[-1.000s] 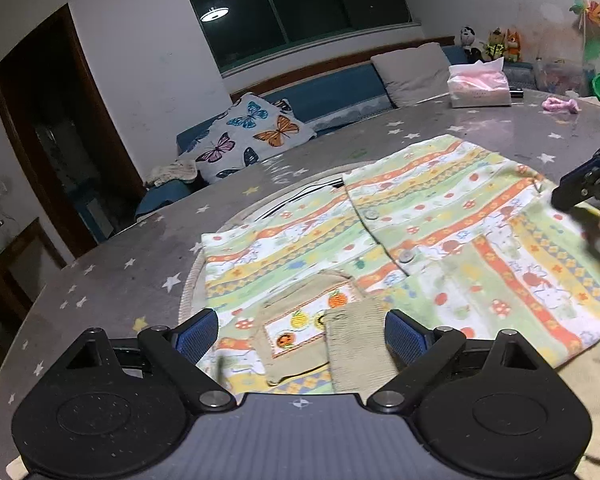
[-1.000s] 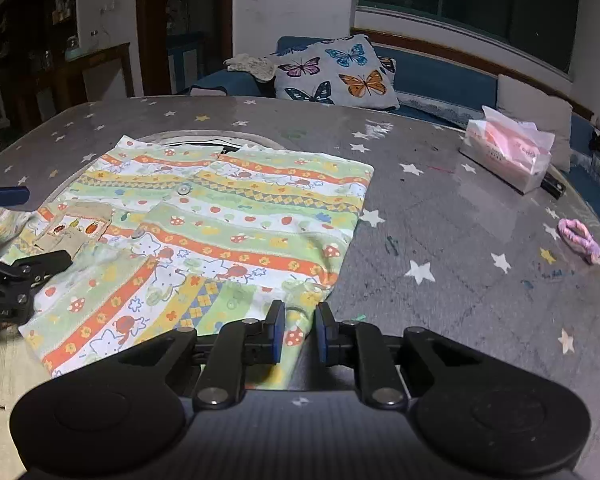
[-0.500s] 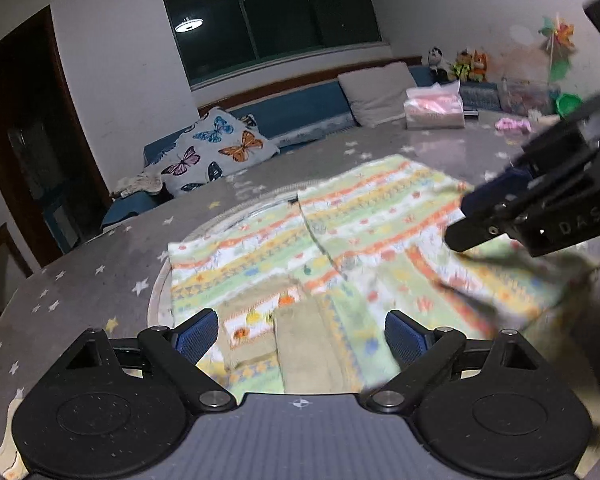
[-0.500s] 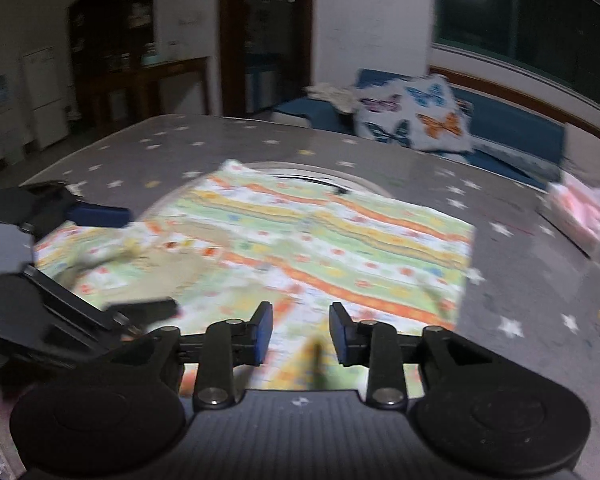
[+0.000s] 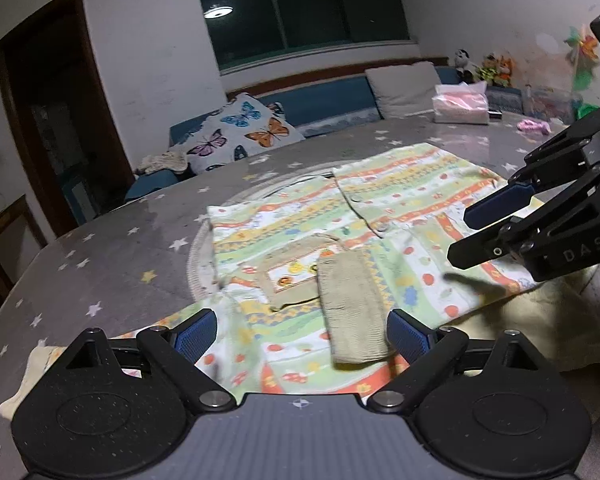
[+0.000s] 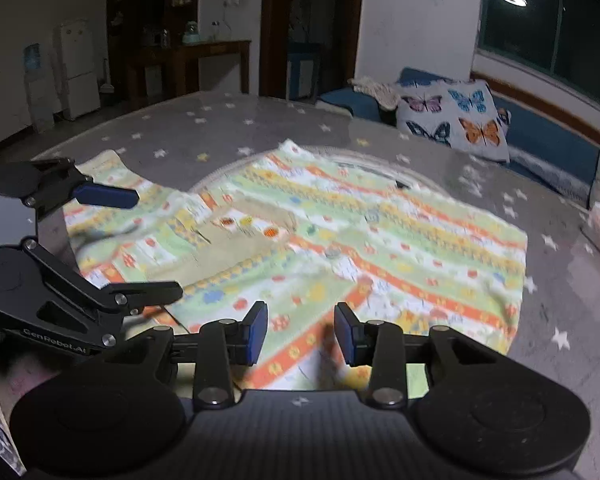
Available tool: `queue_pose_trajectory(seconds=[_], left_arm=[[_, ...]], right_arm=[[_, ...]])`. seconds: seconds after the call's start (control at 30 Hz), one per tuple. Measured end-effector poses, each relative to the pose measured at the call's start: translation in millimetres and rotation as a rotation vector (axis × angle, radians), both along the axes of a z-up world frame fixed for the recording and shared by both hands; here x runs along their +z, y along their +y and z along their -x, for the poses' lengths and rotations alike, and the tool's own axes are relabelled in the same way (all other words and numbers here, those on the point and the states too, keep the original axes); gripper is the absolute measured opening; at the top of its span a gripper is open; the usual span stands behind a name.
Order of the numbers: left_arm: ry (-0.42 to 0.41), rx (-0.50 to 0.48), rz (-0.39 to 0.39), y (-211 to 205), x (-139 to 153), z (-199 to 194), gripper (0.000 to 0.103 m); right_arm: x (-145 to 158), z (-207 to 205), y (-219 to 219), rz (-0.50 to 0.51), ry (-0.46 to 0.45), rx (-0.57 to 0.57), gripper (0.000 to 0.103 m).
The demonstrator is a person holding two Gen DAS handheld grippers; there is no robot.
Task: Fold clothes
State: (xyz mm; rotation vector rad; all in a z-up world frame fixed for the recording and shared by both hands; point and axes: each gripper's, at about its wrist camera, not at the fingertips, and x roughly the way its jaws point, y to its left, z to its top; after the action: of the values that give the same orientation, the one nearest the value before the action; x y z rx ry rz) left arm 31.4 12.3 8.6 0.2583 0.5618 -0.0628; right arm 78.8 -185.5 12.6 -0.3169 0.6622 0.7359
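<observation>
Left gripper (image 5: pixel 302 332) fingers spread wide, nothing pinched, hovering over the near hem of the striped children's shirt (image 5: pixel 380 216). Right gripper (image 6: pixel 300 332) fingers parted too, empty, over the shirt's near edge. Shirt lying flat on the star-patterned table (image 5: pixel 120 248), knitted tan cuff (image 5: pixel 352 304) folded across the front pocket (image 5: pixel 292 276). Beyond: tissue pack (image 5: pixel 460 108), butterfly pillow (image 5: pixel 244 132) on the sofa.
</observation>
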Motion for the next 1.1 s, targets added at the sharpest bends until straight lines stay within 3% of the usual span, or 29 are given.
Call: queue_pose_trajectory(seconds=[0.23,0.4,0.83,1.0,1.1], left_arm=[[-0.013,0.124,0.021,34.1,7.9,8.4,0.093],[-0.036,0.246,0.03,71.2,14.1,14.4,0.092],[-0.03,0.566,0.067,161.9,3.5,26.8,0.092],[-0.007,0.648,0.11,190.5,-1.1,22.7,0.083],[0.01,0.683,0.193,204.6,-1.6,21.0,0.074]], right_arm=[[-12.6,3.5,18.9,0.035,0.011,0.051,0.037],[-3.0,6.3,28.5,0.016,-0.004,0.077,0.037],[-12.6,9.1,54.8,0.02,0.019,0.135,0.037],[-13.3,7.7,56.2,0.02,0.028,0.131,0.037],[-12.9,7.4,56.5,0.022,0.029,0.13,0.037]])
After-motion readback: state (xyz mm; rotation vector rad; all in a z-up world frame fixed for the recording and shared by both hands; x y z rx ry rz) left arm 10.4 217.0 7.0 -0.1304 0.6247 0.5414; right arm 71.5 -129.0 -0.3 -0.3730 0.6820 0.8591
